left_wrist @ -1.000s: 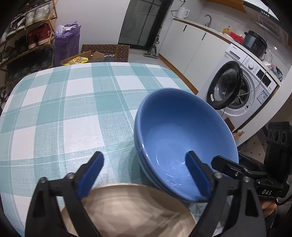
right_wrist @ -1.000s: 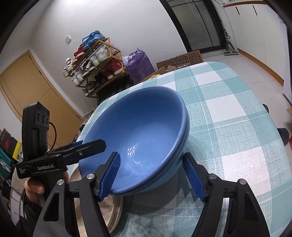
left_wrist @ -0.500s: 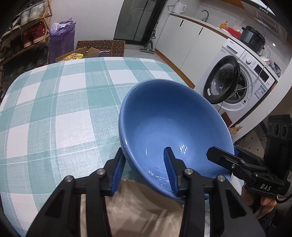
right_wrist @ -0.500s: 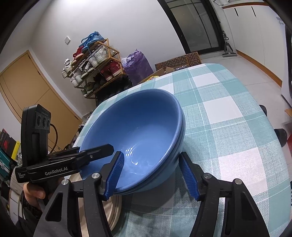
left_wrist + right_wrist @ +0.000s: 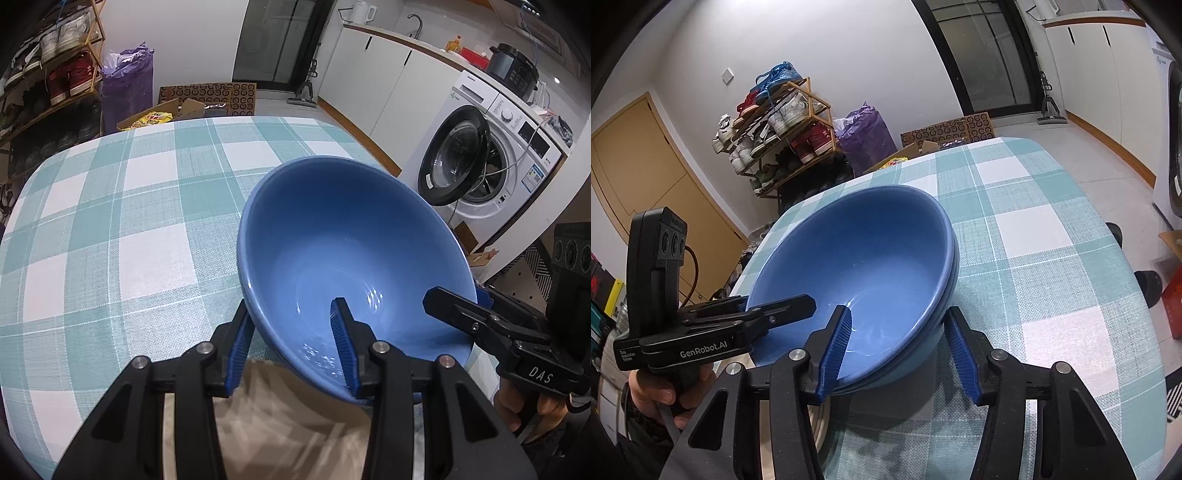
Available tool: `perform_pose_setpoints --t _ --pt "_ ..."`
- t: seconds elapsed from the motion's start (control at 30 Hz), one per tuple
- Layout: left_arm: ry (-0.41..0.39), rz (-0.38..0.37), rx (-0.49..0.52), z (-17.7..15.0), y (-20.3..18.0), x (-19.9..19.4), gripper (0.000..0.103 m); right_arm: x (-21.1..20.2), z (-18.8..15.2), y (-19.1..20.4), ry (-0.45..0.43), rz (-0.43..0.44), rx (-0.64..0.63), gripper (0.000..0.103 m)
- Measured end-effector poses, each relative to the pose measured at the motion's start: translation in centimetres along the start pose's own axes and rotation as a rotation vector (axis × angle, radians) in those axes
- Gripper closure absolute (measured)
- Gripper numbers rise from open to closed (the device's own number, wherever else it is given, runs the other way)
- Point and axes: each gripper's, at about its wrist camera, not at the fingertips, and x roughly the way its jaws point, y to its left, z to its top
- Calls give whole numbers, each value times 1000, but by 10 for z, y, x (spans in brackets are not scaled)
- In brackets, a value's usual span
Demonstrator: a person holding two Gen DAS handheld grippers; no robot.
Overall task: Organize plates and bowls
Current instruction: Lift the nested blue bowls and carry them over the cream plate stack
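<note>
Bowls point(image 5: 343, 240) stacked, mouths tilted up; left gripper point(image 5: 291, 345) clamps rim, right gripper point(image 5: 897, 349) closing around it.

Indoor light, even and fairly bright, coming from overhead. Small white glints sit on the glaze inside the blue bowl point(image 5: 343, 258), which throws a soft grey shadow onto the checked tablecloth point(image 5: 1052, 295) in the right wrist view. Strong fisheye bending at the edges (door frames and cabinets curve); corners go black. The tan plate point(image 5: 288, 424) beneath the left gripper point(image 5: 291, 345) is smeared with blur. Elsewhere sharp.
</note>
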Motion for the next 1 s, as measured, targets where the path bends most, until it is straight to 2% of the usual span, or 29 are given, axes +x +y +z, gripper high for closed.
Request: perform_pose_setpoints --t 0.5,1.0 --pt "-19 15 15 3 -7 -10 62 -7 1 1 -19 10 -5 49" --pt "-80 35 13 2 -15 -48 62 -42 3 20 -67 38 -57 49"
